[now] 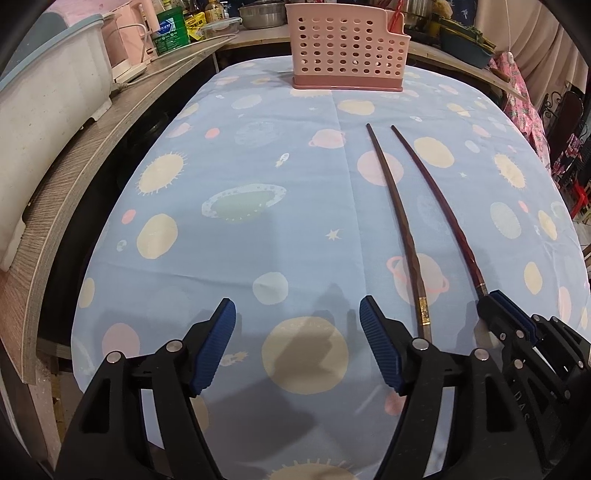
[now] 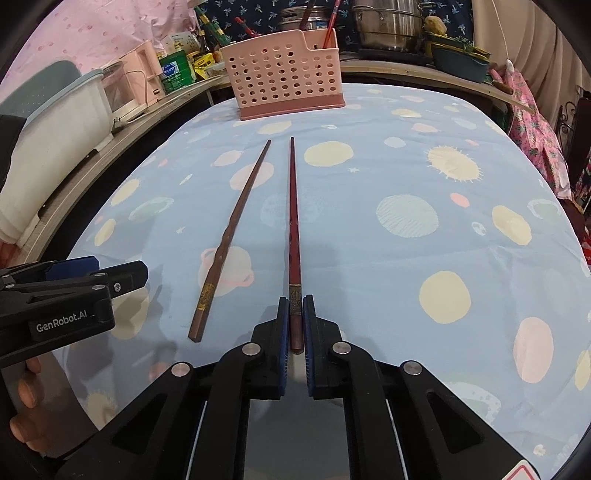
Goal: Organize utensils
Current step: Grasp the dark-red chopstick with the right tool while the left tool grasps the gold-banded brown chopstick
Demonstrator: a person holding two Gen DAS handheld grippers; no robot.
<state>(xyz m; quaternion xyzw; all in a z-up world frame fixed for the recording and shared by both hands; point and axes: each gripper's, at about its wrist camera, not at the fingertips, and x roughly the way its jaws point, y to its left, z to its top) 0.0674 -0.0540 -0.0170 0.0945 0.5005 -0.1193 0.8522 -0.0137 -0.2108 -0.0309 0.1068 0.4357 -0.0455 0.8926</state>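
Note:
Two long dark chopsticks lie side by side on the planet-print cloth. My right gripper (image 2: 295,300) is shut on the thick end of the red chopstick (image 2: 293,221), whose tip points toward the pink perforated utensil basket (image 2: 286,79) at the back. The brown chopstick (image 2: 231,236) rests loose to its left. In the left wrist view my left gripper (image 1: 297,308) stands open over bare cloth, left of the brown chopstick (image 1: 397,218). The red chopstick (image 1: 441,214) runs into the right gripper (image 1: 495,299) at the lower right. The basket (image 1: 347,48) holds a few utensils.
A wooden shelf (image 1: 92,147) curves along the left with a white tub (image 1: 48,92) and a green can (image 1: 171,31). Steel pots (image 2: 384,26) and a dark tray (image 2: 458,61) crowd the counter behind the basket. Fingers of a hand (image 2: 26,398) show at the lower left.

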